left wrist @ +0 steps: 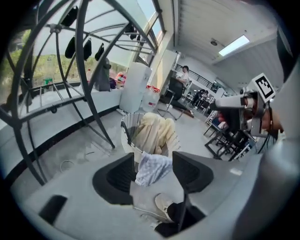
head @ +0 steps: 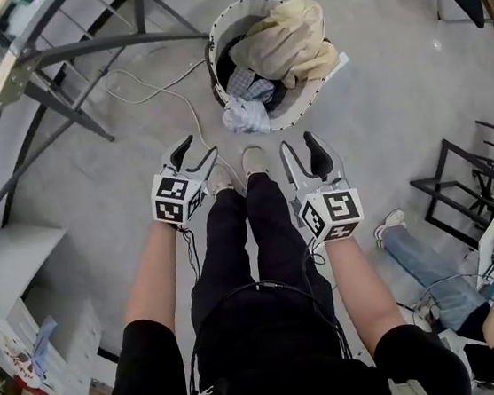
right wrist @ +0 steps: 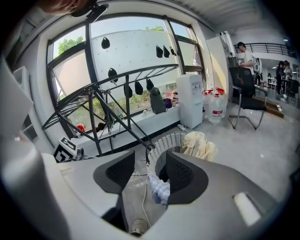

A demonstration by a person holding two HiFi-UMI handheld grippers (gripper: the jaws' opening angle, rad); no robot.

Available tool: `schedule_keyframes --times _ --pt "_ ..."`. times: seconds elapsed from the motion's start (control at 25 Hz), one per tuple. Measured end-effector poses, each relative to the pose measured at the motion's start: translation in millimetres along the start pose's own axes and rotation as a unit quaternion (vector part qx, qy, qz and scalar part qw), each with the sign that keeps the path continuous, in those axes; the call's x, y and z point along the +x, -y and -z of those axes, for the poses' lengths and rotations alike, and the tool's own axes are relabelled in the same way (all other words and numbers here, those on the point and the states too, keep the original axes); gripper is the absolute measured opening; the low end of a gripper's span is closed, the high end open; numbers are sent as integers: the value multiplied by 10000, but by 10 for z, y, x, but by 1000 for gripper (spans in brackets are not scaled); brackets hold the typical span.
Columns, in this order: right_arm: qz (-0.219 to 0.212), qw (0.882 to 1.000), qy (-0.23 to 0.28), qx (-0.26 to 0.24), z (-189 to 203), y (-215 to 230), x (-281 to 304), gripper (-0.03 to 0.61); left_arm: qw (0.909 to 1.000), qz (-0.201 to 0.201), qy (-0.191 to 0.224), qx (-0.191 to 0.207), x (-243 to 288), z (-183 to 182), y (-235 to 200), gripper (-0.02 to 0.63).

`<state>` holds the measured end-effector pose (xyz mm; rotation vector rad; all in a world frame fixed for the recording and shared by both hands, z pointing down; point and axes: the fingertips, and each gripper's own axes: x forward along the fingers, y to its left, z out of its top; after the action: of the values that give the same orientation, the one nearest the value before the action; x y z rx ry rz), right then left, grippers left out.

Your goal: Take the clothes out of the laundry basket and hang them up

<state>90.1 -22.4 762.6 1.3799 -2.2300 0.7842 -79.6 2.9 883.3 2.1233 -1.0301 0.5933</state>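
Observation:
A white laundry basket (head: 230,13) stands on the grey floor just ahead of my feet. A cream garment (head: 286,44) is heaped in it, and a blue-white checked cloth (head: 244,112) hangs over its near rim. Both grippers hover short of the basket, above my shoes. My left gripper (head: 197,153) is open and empty; in its own view the checked cloth (left wrist: 152,168) and the cream garment (left wrist: 152,131) show beyond the jaws. My right gripper (head: 301,145) is open and empty too, with the basket (right wrist: 164,143) and the cloth (right wrist: 160,190) seen past its jaws.
A dark metal drying rack (head: 51,60) stands to the left of the basket, with black clips on its bars (right wrist: 138,86). A white cable (head: 154,92) trails across the floor. A person (head: 447,302) sits on the floor at right beside a black frame (head: 460,184). White shelves (head: 13,257) stand at left.

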Motion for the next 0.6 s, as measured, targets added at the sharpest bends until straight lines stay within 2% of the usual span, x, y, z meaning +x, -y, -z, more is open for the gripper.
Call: schedule_keyframes --times 0.4,0.6 --pt "83 9999 -117 -79 874 509 578 207 9937 309 -1047 241 1578 1424 -576 252" --pt "102 9994 -156 -298 1196 695 787 207 9826 492 -1454 1047 2268 2020 -685 258"
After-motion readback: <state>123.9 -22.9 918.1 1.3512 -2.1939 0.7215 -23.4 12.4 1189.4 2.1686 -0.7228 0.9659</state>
